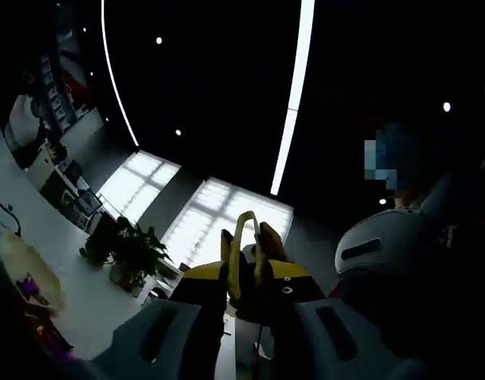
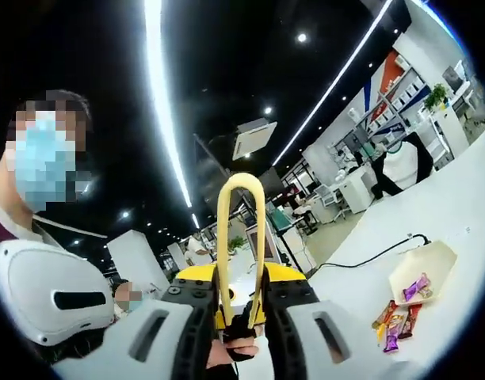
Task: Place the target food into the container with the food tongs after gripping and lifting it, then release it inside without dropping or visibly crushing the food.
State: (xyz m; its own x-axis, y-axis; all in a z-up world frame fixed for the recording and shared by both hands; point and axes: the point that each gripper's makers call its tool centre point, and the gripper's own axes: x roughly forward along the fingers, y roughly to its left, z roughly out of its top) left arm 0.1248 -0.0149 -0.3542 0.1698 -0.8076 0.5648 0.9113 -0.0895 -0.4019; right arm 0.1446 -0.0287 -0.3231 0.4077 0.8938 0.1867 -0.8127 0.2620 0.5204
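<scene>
A dim office ceiling is faced, with the white bench point(image 2: 433, 214) right of the right claw point(image 2: 241, 313). The tongs point(image 2: 241, 237) are clenched in both claws. The tray point(image 2: 425, 273) and snacks point(image 2: 397, 321) are seen lower right; a hurried descent could crush them.

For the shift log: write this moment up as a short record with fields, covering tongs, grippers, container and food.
tongs: yellow food tongs, looped end up, held between the jaws of the right gripper; also seen edge-on in the left gripper view
left gripper: jaws close beside the tongs; grip cannot be told
container: pale paper tray on the white table
food: wrapped candy bars, one purple bar in the tray, others on the table beside it
task state: no food in the tongs
</scene>
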